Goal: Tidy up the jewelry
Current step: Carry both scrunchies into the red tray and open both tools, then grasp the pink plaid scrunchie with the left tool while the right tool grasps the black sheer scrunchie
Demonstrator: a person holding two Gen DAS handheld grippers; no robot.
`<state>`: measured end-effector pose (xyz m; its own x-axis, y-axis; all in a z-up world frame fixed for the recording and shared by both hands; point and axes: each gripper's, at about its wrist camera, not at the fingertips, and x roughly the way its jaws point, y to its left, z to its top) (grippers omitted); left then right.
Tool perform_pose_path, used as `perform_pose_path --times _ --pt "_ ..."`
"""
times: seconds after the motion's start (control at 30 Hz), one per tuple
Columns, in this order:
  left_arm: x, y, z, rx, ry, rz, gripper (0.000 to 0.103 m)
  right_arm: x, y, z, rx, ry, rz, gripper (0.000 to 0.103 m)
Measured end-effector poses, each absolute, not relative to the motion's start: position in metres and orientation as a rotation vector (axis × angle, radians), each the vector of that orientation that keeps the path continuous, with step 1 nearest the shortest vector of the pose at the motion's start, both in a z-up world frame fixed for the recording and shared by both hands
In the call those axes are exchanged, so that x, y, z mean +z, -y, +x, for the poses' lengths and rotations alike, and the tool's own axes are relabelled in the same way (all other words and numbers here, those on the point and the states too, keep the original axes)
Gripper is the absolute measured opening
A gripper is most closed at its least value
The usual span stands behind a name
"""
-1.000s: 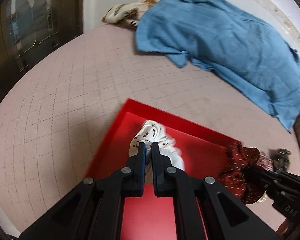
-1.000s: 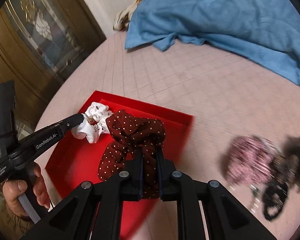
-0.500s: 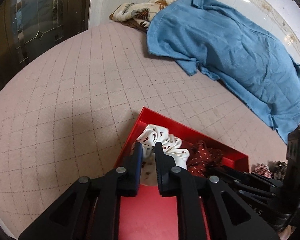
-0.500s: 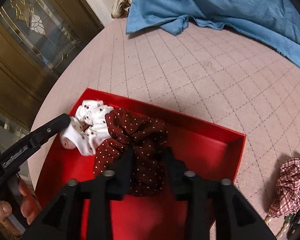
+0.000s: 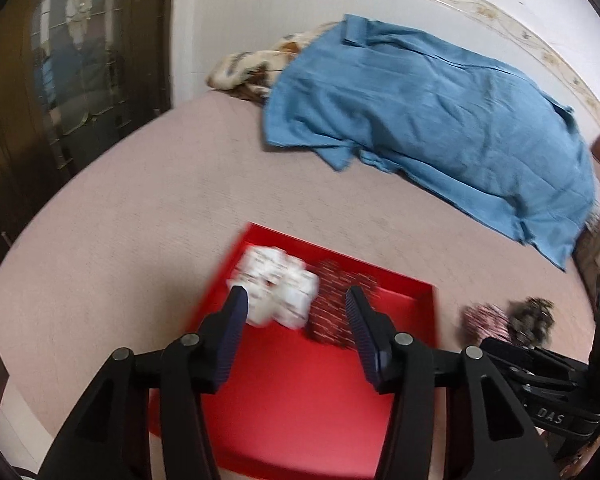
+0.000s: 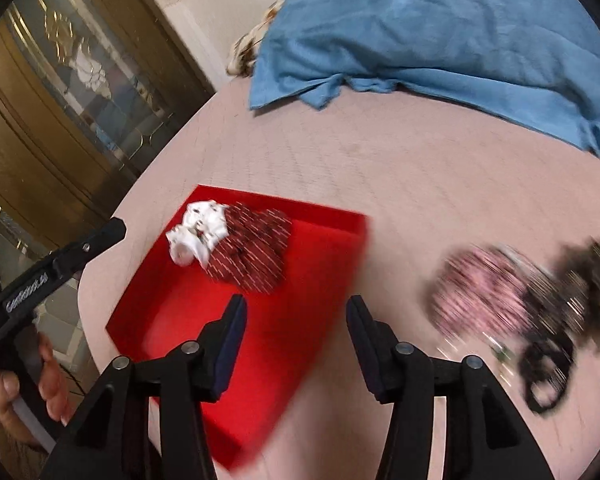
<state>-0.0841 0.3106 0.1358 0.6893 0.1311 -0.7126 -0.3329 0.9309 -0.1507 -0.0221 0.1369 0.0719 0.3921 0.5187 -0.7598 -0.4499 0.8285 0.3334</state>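
A red tray [image 5: 292, 400] [image 6: 180, 320] lies on the pink quilted table. A white printed scrunchie [image 5: 276, 288] [image 6: 198, 232] and a dark red dotted scrunchie [image 5: 336, 308] [image 6: 252, 252] lie side by side in its far left corner. My left gripper [image 5: 296, 294] hovers above and short of them, its jaws opening, and the pads touch nothing. My right gripper [image 6: 296, 302] hangs over the tray's right half, its jaws also opening with nothing between them. A pink checked scrunchie [image 6: 484, 292] [image 5: 484, 318] lies on the table right of the tray.
A dark scrunchie [image 6: 572, 300] and a black hair tie [image 6: 548, 376] lie beside the pink one. A blue shirt [image 5: 420, 120] and a patterned cloth [image 5: 252, 68] cover the far side. A glazed wooden door [image 6: 60, 100] stands beyond the table's left edge. A hand [image 6: 4, 392] holds the left tool.
Both grippers went from shut on their scrunchies to jaws apart. The white and dark red scrunchies now lie free in the tray. Both grippers pulled back, the right one swinging right.
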Motion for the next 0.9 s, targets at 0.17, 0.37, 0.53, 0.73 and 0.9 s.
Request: perform_pose_path --times 0.17,0.37,0.53,0.73,0.9 --pt "0.13 -0.257 -0.077 0.154 -0.813 -0.275 0.05 0.067 -0.052 -0.045 0.508 -1.0 0.13 0.059" --pt "0.114 -0.194 -0.055 0.017 -0.885 -0.261 0.05 0.056 0.043 -0.049 0.324 -1.0 0.167 0.059" --pt "0.094 -0.156 -0.026 -0.05 -0.956 -0.243 0.05 0.054 0.081 -0.038 0.27 -0.979 0.215 0.061" --pt "0.072 -0.141 0.014 -0.062 -1.01 -0.284 0.05 0.047 0.098 -0.008 0.238 -0.962 0.254 0.064" --pt "0.053 -0.138 0.038 -0.064 -1.049 -0.323 0.05 0.041 0.098 0.015 0.231 -0.957 0.278 0.071"
